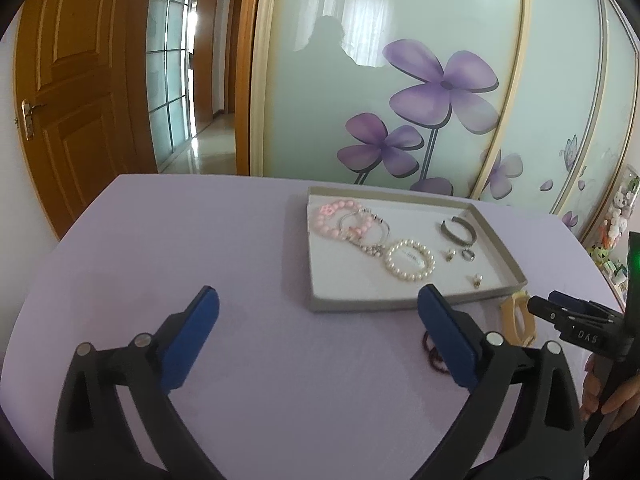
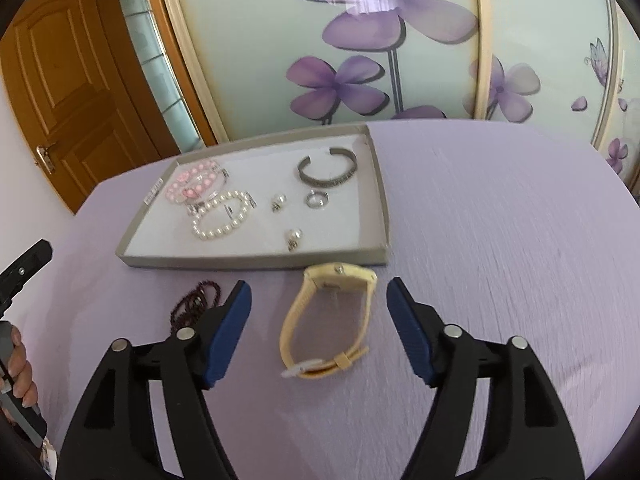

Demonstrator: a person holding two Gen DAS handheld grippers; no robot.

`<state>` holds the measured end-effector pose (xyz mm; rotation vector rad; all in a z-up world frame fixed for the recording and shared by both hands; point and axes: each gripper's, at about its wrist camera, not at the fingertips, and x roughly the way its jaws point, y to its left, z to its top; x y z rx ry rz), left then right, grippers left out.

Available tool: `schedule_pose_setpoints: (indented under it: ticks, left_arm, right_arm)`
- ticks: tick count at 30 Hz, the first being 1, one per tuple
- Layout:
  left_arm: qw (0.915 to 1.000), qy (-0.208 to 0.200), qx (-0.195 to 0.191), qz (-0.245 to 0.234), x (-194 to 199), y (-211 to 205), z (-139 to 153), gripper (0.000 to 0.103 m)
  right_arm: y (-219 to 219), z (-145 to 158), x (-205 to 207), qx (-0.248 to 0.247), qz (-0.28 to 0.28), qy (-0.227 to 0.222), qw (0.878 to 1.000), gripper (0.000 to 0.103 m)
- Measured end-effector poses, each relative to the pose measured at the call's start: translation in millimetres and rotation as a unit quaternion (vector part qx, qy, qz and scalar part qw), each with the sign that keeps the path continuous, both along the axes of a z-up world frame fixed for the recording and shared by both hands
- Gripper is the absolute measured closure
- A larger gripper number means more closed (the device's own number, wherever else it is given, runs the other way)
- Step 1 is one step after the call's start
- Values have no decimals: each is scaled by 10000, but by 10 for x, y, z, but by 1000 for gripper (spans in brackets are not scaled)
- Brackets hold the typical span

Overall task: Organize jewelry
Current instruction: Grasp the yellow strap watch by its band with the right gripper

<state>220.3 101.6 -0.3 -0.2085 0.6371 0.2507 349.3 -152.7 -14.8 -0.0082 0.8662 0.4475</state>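
the right gripper [image 2: 319, 312] has its blue-padded fingers spread wide to either side of the pale yellow strap watch [image 2: 326, 320], lined up to take it. the watch lies on the lilac tablecloth [image 2: 500, 260] just outside the shallow grey tray [image 2: 256, 260]. the left gripper [image 1: 318, 320] hovers spread and empty, near the dark red bead string [image 2: 196, 300].
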Motion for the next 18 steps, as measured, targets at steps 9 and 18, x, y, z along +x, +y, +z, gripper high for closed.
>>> schedule_pose_setpoints:
  ticks: [9,18]
  left_arm:
    - [9999,-38,22,-96,-152,-9,-146,2]
    - [9998,-109,-65,-143,-168,-124,-261,2]
  right_arm:
    - [11,-148,-86,-343,-338,-26,9988,14]
    - [136,-326,-26,-712,-537,-6,9960,22]
